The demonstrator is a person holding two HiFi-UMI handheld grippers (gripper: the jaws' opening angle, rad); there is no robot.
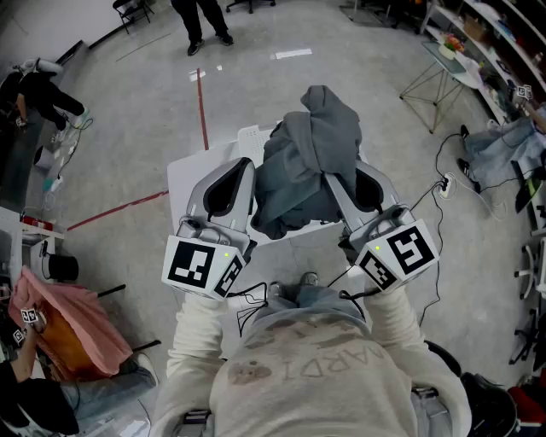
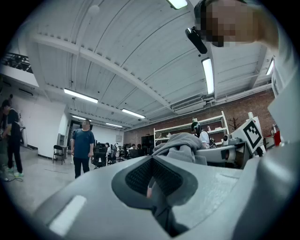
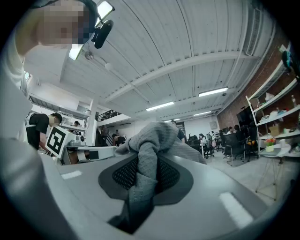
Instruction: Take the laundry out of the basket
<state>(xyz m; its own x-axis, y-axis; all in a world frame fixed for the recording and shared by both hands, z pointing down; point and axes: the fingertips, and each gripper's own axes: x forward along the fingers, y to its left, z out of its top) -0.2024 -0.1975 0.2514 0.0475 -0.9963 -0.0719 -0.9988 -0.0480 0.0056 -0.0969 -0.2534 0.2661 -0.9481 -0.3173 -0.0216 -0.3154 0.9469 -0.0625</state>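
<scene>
In the head view the grey garment (image 1: 307, 166) hangs in the air between the two tools, above a white counter (image 1: 183, 175). The right tool (image 1: 337, 183) is closed on its right edge. The left tool (image 1: 241, 171) is just beside the cloth. The garment hides the middle of the counter, so the basket cannot be made out. On the grey floor there are red tape lines (image 1: 202, 102), to the right cables (image 1: 444, 183), and to the near left a pink cloth (image 1: 64, 320). A person (image 1: 203, 21) stands far away. The letters on the holder's sweater (image 1: 316, 371) look like "ARDI", not surely.

In the left gripper view the left tool (image 2: 151, 161) has its jaws together with no cloth between them. The garment (image 2: 180, 143) lies beyond it to the right, and a person in a blue shirt (image 2: 83, 145) stands at the left.

In the right gripper view the right tool (image 3: 145, 161) pinches a fold of the garment (image 3: 152, 136), which covers the far scene. A square marker (image 3: 56, 140) shows at the left.
</scene>
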